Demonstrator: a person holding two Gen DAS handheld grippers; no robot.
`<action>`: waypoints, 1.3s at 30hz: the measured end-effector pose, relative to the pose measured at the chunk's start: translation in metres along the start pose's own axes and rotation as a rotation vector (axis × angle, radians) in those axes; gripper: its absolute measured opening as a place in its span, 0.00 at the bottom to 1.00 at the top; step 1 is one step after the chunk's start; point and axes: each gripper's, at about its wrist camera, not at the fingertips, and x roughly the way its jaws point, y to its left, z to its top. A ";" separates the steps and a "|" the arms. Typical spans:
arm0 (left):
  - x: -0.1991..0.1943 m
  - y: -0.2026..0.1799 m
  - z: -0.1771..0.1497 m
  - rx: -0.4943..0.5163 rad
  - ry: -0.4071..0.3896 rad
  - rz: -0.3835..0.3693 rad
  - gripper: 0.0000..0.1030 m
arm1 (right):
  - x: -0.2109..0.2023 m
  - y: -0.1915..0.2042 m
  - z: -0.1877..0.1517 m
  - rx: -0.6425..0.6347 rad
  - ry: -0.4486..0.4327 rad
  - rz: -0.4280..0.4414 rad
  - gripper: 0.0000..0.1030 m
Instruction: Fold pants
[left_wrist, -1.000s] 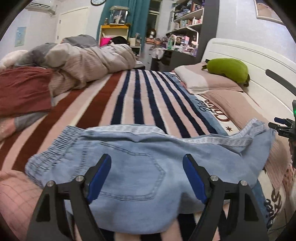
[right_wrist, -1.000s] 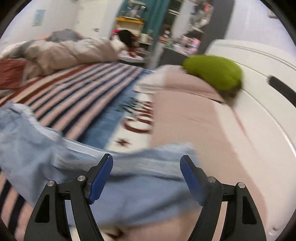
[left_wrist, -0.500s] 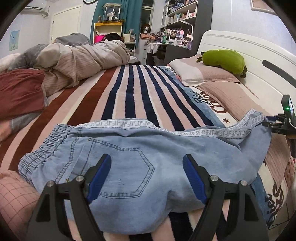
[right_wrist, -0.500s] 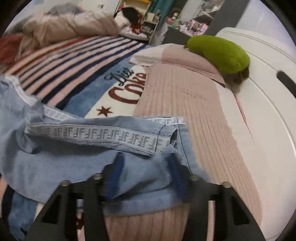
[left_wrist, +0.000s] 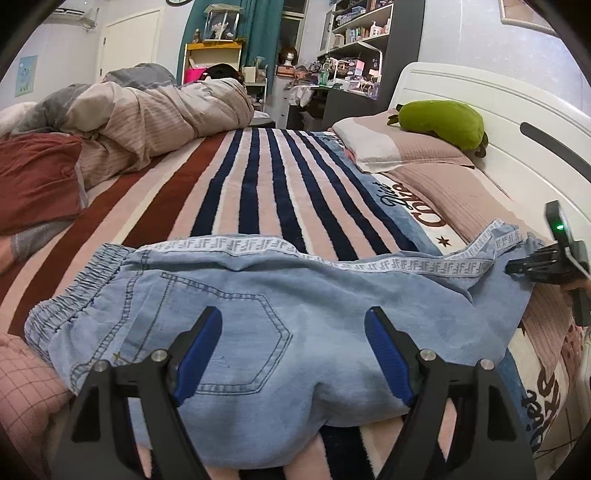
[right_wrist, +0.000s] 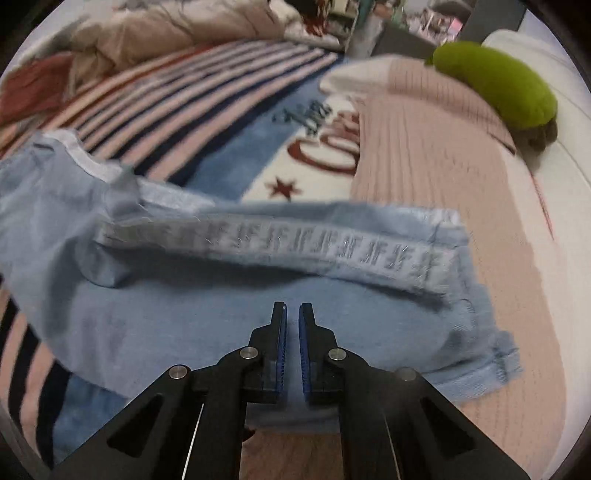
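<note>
Light blue denim pants (left_wrist: 332, 295) lie across the striped blanket, with the elastic waistband (left_wrist: 74, 295) at the left and the leg stretching right. A white logo tape runs along the far edge. My left gripper (left_wrist: 292, 314) hovers open over the seat, beside the back pocket (left_wrist: 221, 343), with nothing between its pads. My right gripper (right_wrist: 291, 306) is shut, tips pointing down at the leg just short of the hem (right_wrist: 480, 295). No fold of cloth shows between its pads. In the left wrist view, the right gripper (left_wrist: 511, 266) sits at the pants' right end.
A green plush (left_wrist: 443, 120) rests on a pink pillow (left_wrist: 388, 147) by the white headboard (left_wrist: 498, 110). A heaped quilt (left_wrist: 147, 110) and a red cushion (left_wrist: 37, 177) fill the far left. The striped blanket (left_wrist: 258, 184) stretches beyond the pants.
The right gripper's jaws went from wide apart to shut while it dipped toward the leg end near the hem. The left gripper stayed open over the seat.
</note>
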 end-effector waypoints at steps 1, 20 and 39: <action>0.001 0.000 0.000 0.000 0.001 0.000 0.74 | 0.006 0.000 0.002 -0.004 0.010 -0.025 0.00; 0.009 0.011 -0.004 -0.032 0.006 0.022 0.74 | -0.008 -0.065 0.041 0.088 -0.108 -0.246 0.55; 0.008 0.006 -0.006 -0.036 -0.003 -0.045 0.74 | -0.062 -0.051 -0.040 0.162 -0.181 -0.303 0.05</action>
